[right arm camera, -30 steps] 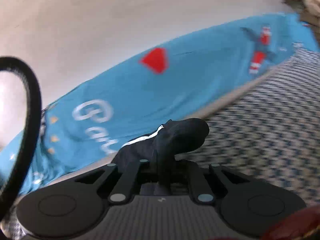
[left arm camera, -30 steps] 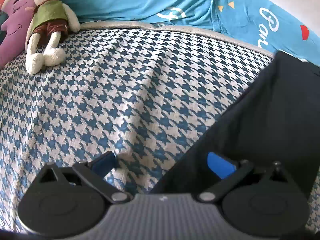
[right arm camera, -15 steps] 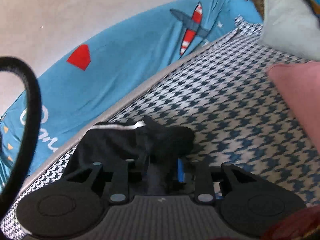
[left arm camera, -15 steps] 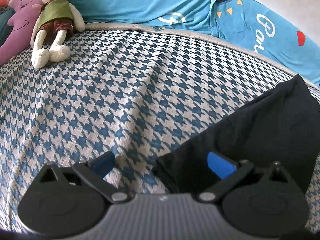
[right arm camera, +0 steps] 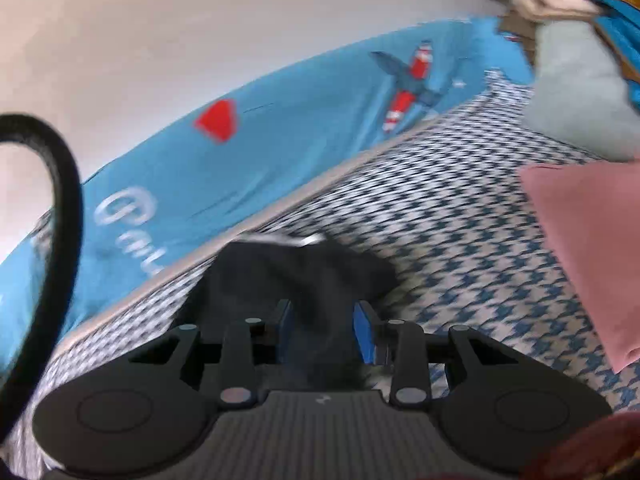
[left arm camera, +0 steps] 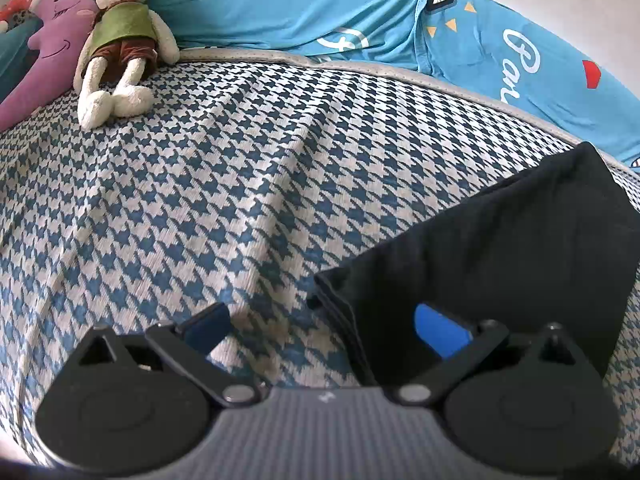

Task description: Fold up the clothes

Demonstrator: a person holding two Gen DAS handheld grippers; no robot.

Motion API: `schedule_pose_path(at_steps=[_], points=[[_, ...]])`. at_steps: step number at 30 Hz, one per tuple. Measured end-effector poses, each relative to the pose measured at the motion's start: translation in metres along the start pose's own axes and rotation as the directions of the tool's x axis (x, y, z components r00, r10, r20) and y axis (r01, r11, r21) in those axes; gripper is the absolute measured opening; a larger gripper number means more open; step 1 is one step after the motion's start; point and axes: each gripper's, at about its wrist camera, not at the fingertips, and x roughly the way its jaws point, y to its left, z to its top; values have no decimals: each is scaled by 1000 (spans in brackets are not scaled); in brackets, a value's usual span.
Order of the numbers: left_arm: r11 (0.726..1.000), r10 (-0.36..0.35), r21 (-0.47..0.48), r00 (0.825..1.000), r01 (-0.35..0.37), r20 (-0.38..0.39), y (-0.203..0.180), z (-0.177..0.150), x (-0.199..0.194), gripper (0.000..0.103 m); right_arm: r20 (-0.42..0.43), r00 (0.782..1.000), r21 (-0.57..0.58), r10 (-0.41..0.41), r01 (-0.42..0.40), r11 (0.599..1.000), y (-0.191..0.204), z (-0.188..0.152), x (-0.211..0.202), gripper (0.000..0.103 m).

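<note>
While its jaws have just been opening, the right hand-held gripper (right arm camera: 323,330) straddles the black garment (right arm camera: 304,272).

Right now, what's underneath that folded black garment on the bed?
The black garment lies on the blue-and-white houndstooth bedcover, which shows all around it. Whether anything else sits beneath it cannot be seen; the fabric covers that patch.

L gripper (left arm camera: 324,328) jaws wide apart, R gripper (right arm camera: 324,332) jaws just been opening, cloth between
</note>
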Motion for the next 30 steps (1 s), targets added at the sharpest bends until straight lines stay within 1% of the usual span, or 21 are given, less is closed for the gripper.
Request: schedule_pose_path(at_steps=[2,4,7,10,12,13,15,19,23,25,28,30], points=[[1000,0,-4,1000,0,1,1,-2,-2,103,-30,998,-54,58,-59,997,11,-11,-9,34],[1000,-4,-15,1000,4,1,3,-4,-3,103,-74,990,-98,121,-128,987,23,-25,-19,34],[1000,-9,-30,1000,9,1,6,-7,-6,102,-142,968,-152,207,-228,962,36,-44,-30,34],[999,-13,-44,1000,13,-2,11,-9,-7,102,-204,939,-218,276,-318,923,49,-67,-44,34],[998,-16,-54,1000,16,-4,13,-11,-8,102,-244,918,-268,313,-374,888,59,-85,-54,34],[998,-17,-60,1000,16,-5,15,-12,-9,102,-267,903,-288,336,-407,867,65,-96,-59,34],[997,-17,-73,1000,16,-8,18,-14,-10,100,-316,867,-323,384,-479,816,74,-118,-67,34],[996,-18,-88,1000,17,-10,22,-16,-11,99,-392,809,-385,439,-578,720,91,-153,-83,34],[993,-36,-110,999,34,-11,26,-16,-12,98,-438,772,-448,461,-632,633,101,-180,-90,35],[993,-39,-109,999,37,-13,26,-16,-12,98,-463,756,-472,462,-652,593,108,-192,-95,38],[992,-54,-112,998,52,-20,27,-16,-11,98,-477,752,-511,454,-658,553,115,-209,-101,43],[991,-67,-116,997,64,-26,28,-15,-11,99,-493,744,-524,451,-668,529,119,-217,-103,44]])
